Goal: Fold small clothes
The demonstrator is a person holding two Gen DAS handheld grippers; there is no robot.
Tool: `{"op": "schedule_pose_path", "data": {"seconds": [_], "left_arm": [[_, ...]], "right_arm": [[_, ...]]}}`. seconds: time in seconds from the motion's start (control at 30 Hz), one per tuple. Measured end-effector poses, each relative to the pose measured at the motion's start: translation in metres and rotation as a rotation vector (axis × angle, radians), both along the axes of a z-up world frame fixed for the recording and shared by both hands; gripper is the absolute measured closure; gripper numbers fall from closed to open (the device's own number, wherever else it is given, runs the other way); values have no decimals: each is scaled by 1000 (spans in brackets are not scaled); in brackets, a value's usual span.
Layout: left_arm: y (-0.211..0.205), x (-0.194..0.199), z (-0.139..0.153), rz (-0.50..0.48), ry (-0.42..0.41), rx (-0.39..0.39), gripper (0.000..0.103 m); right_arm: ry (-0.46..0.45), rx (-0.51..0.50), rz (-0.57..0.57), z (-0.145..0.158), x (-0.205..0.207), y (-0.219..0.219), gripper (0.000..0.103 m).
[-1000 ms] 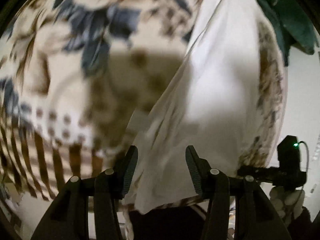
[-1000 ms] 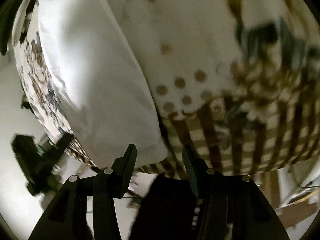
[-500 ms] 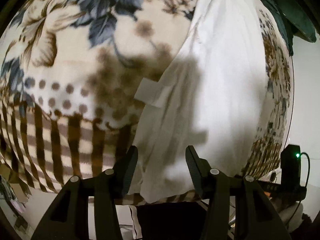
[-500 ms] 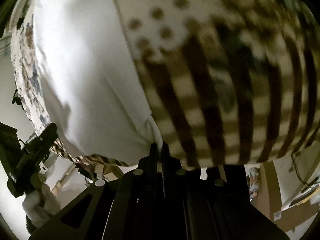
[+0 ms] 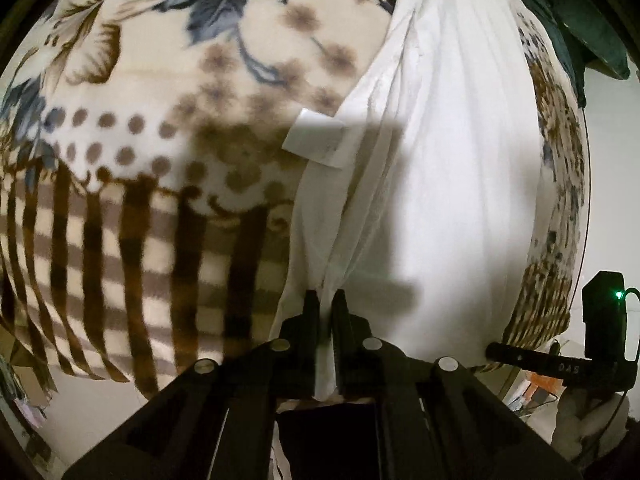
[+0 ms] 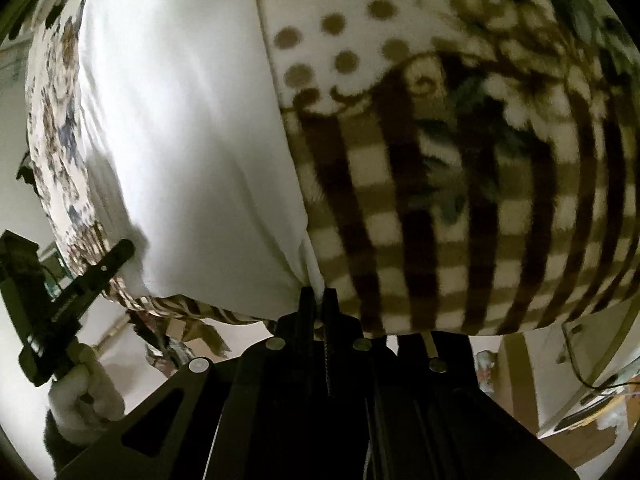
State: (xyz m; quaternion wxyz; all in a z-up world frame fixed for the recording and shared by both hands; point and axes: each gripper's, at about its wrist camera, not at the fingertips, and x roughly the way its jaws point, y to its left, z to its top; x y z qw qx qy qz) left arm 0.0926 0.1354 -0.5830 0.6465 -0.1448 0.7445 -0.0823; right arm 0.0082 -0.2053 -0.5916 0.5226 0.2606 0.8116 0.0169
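Observation:
A white garment (image 5: 460, 160) lies spread on a patterned blanket (image 5: 120, 120), with a white label (image 5: 316, 142) sticking out at its left edge. My left gripper (image 5: 326, 296) points down at the garment's near left corner; its jaws are closing, with a gathered fold of the white cloth pinched between the pads. In the right wrist view the same white garment (image 6: 180, 120) fills the left half. My right gripper (image 6: 319, 294) is shut on the garment's near right corner, at the blanket's (image 6: 440, 200) edge.
The blanket has flowers, dots and brown stripes and ends just in front of both grippers. A dark green cloth (image 5: 580, 20) lies at the far right. A gloved hand (image 6: 80, 392) holds the other gripper at the left of the right wrist view. Boxes and clutter stand on the floor below.
Both grippers came down to the garment's near edge and shut on it, the right one first, then the left. The cloth now bunches up at each grip.

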Motion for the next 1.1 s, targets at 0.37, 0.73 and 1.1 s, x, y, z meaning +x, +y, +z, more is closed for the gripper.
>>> {"op": "schedule_pose_path", "data": {"seconds": [0.37,0.73,1.1], "left_arm": [[5,94,89,70,-106,-184,46],[-49,333,84,115,-302,-257,46],[-85,449,16,-53,-295,-131,99]], "right_arm": [[-80,158,-25,61,69,-19,47],[-334,20,-86,96,264,-72,47],[-318,-47,-174,35,377,-73,47]]}}
